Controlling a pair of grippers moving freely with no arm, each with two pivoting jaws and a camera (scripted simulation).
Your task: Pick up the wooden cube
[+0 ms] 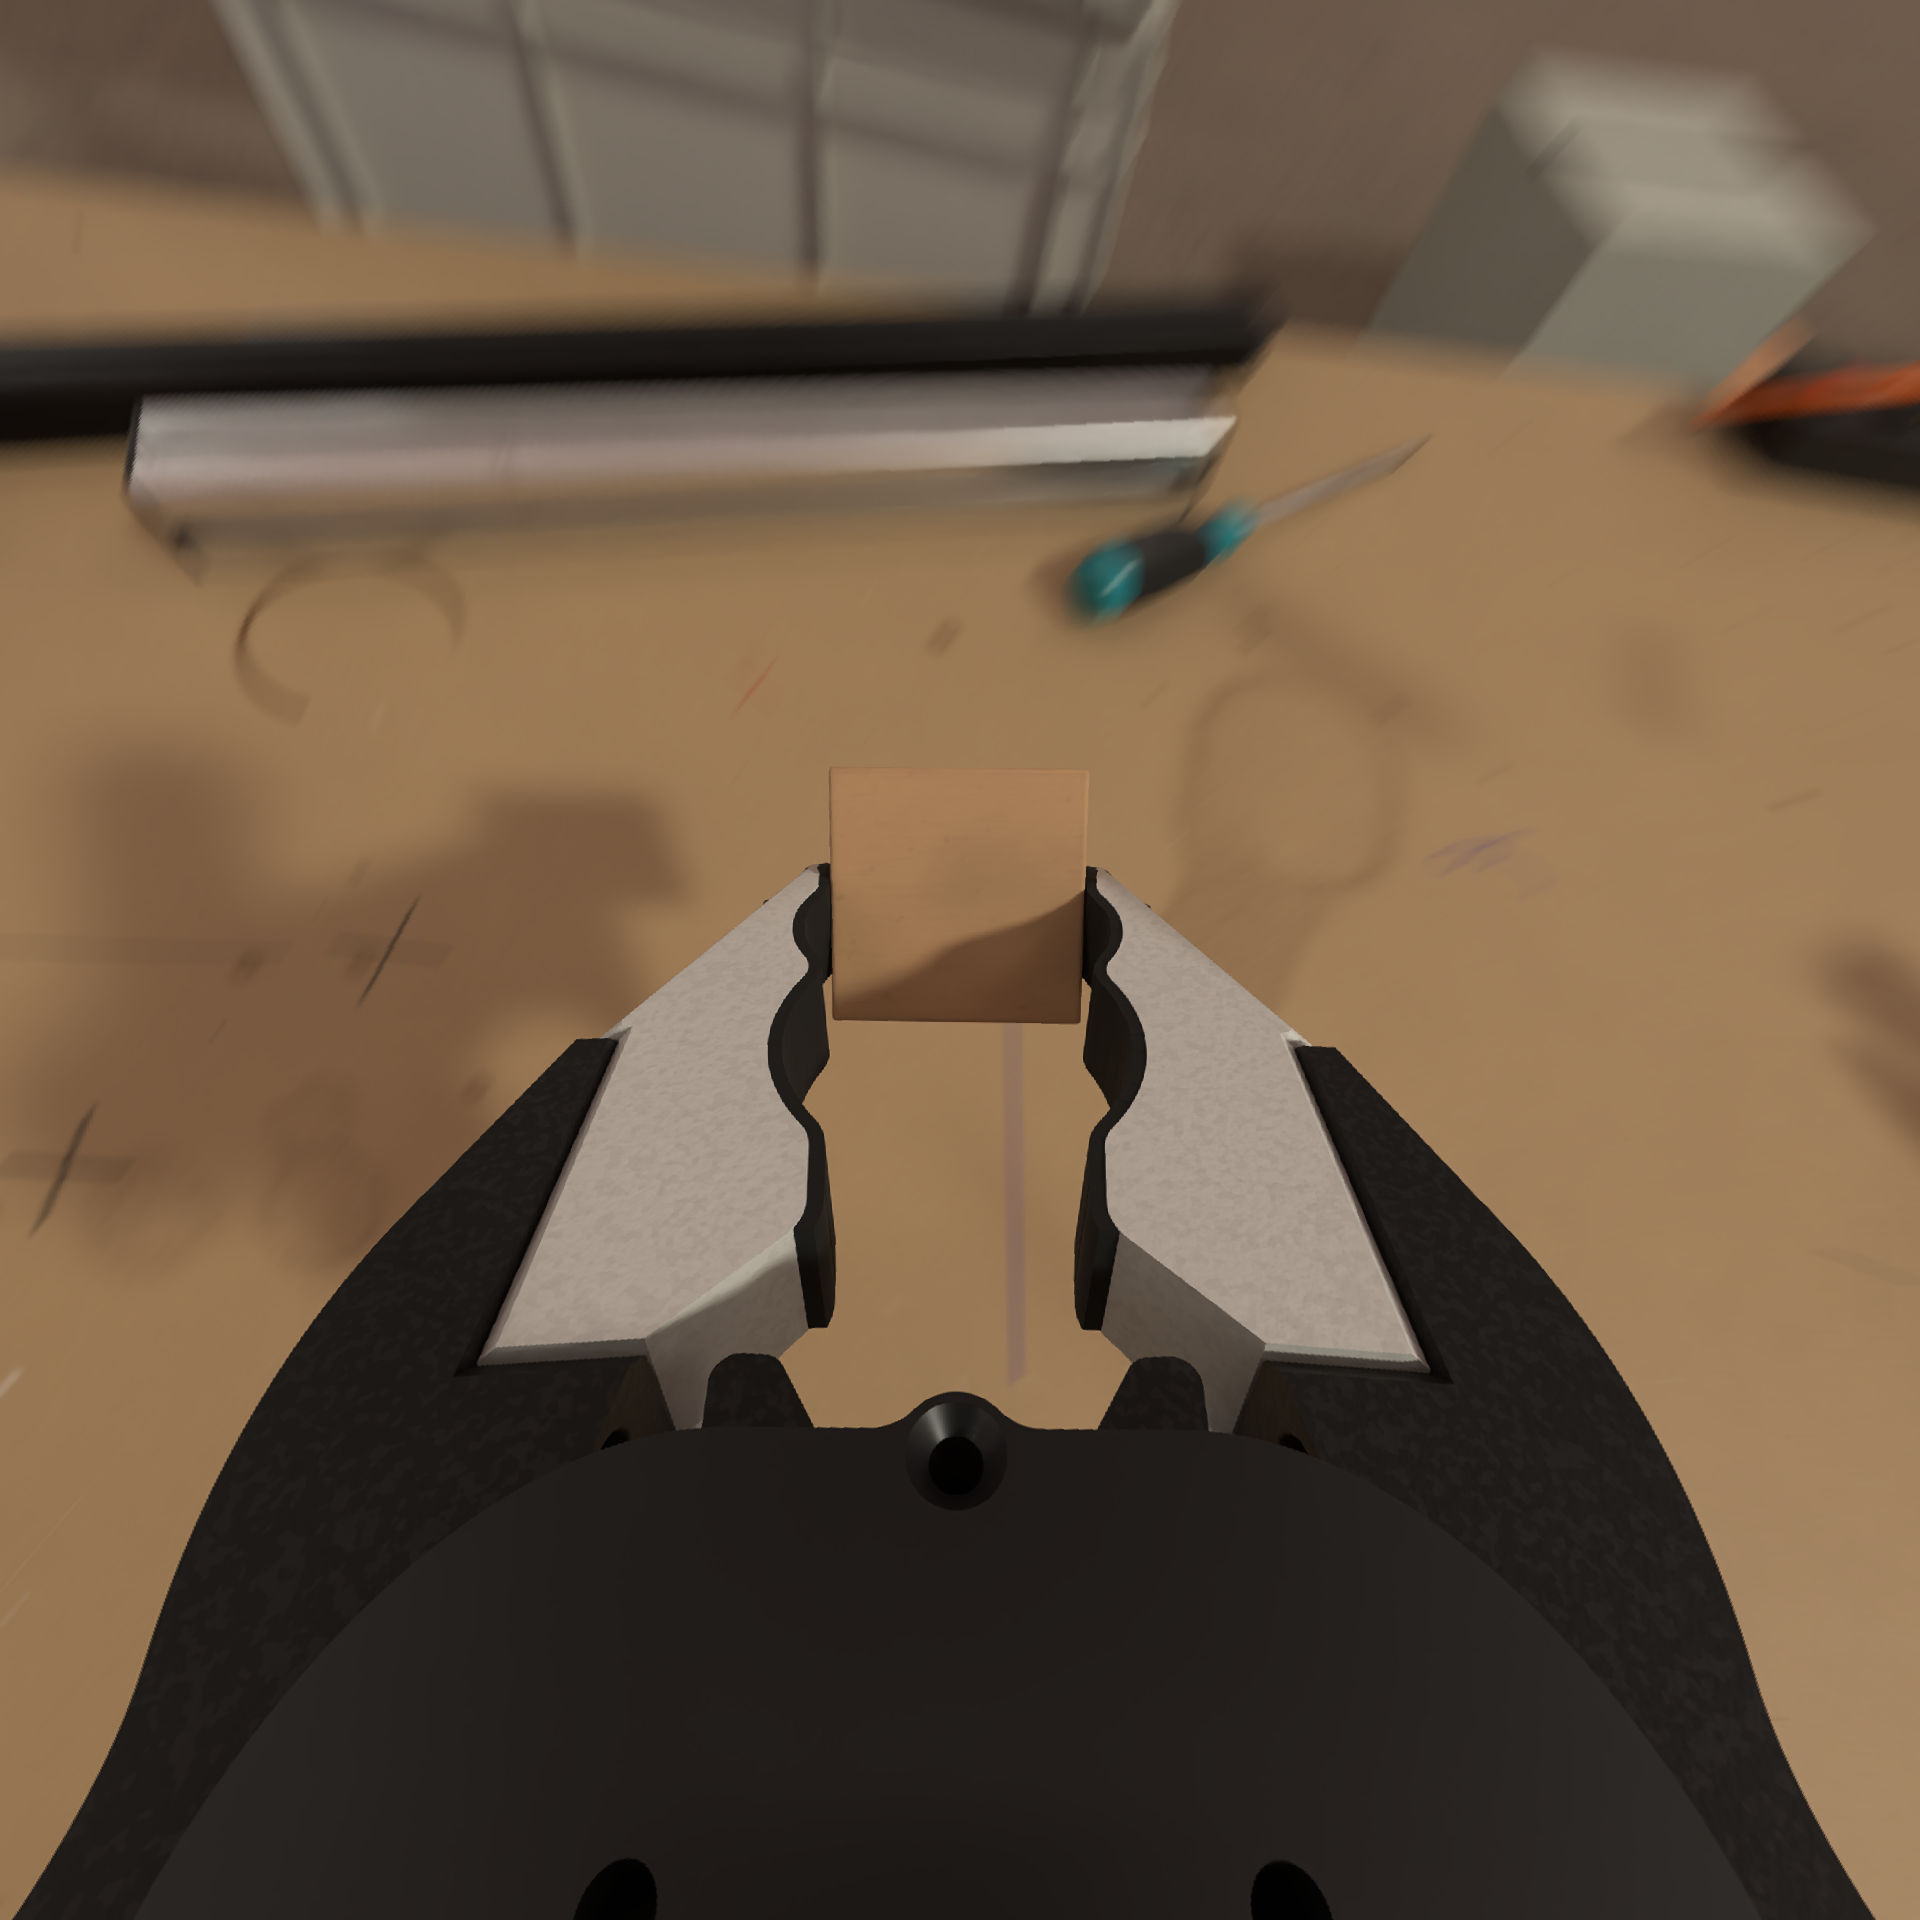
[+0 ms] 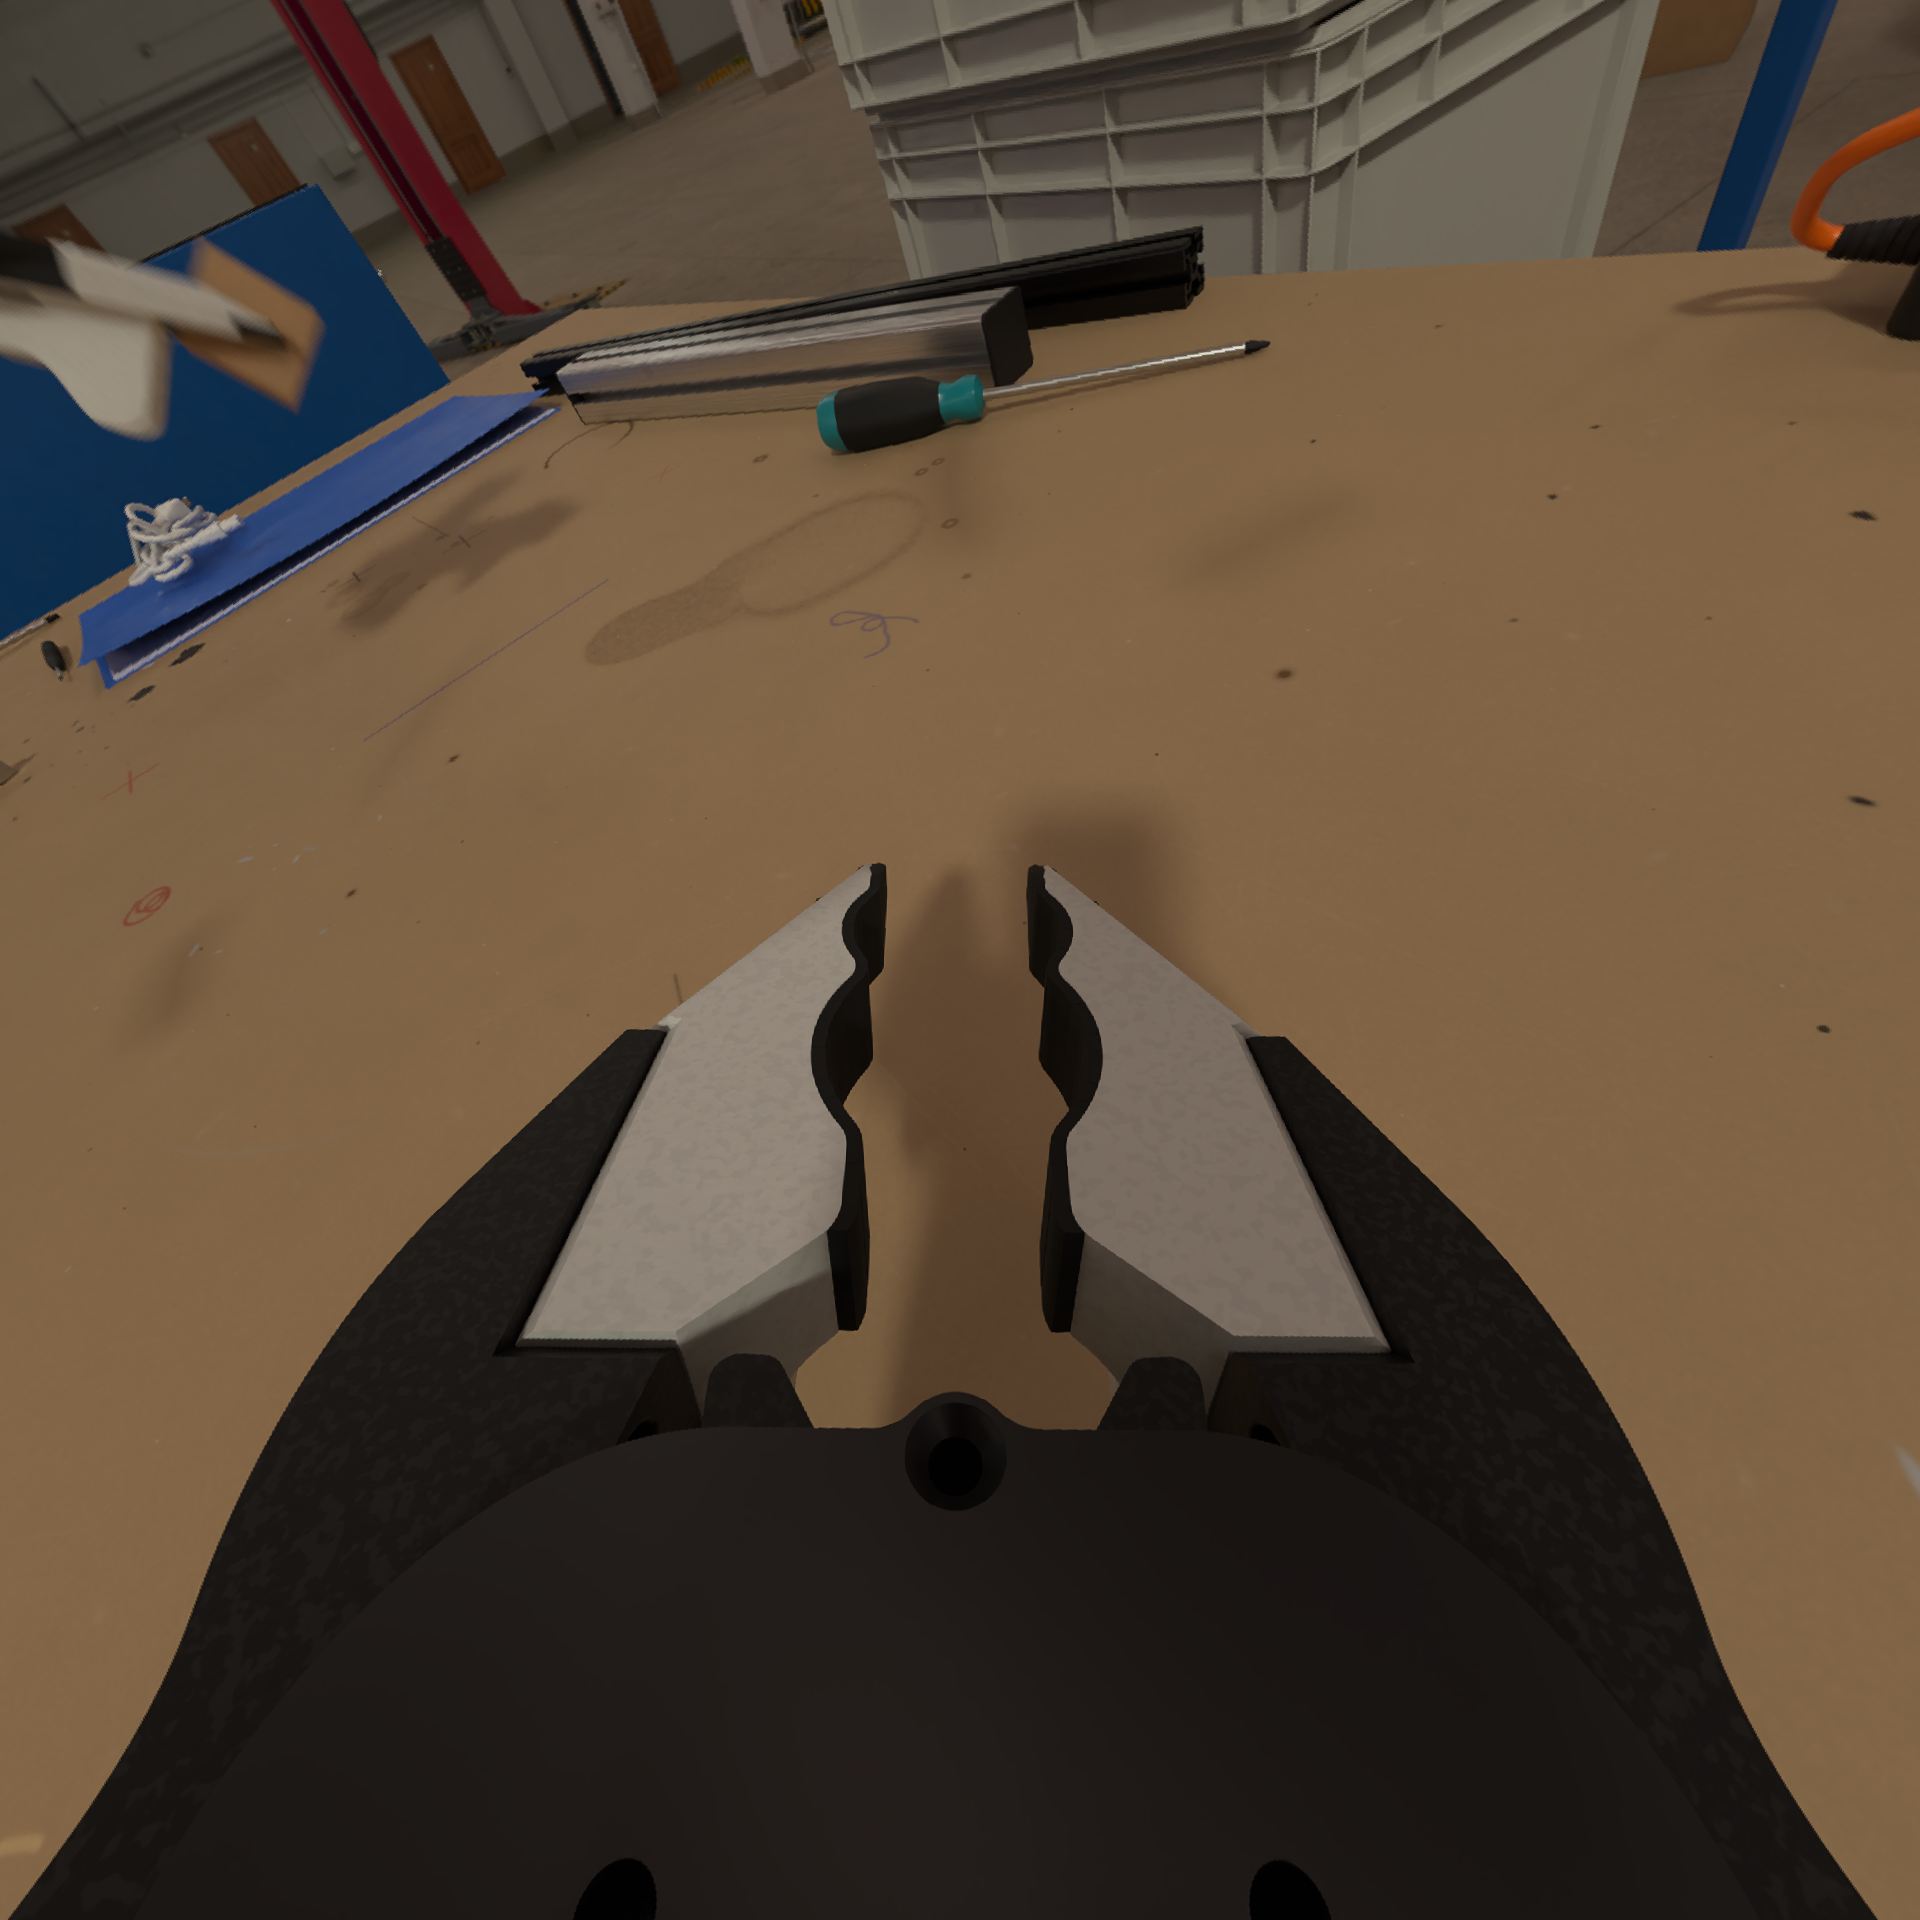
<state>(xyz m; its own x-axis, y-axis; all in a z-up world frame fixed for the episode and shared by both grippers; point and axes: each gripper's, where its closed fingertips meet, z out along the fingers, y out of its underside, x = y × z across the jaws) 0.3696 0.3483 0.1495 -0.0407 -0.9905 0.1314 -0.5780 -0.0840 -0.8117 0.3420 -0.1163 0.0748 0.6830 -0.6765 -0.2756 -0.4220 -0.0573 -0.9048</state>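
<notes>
The wooden cube [image 1: 956, 894] is a plain light-brown block. My left gripper [image 1: 957, 914] is shut on it, with the black pads pressed on its left and right sides. The blurred table sits well below it. In the right wrist view the same cube [image 2: 260, 322] shows at the upper left, held in the air by the left gripper's white fingers [image 2: 135, 332], well above the table. My right gripper [image 2: 956, 894] is open with a narrow gap, empty, low over the brown tabletop [image 2: 1351, 727].
A teal-and-black screwdriver [image 2: 914, 410] lies beside an aluminium bar [image 2: 790, 358] and a black profile [image 2: 1091, 265] at the table's back. A blue folder [image 2: 301, 530] with a white chain [image 2: 166, 540] lies at left. Grey crates [image 2: 1143, 114] stand behind; an orange cable [image 2: 1849, 177] is at the far right.
</notes>
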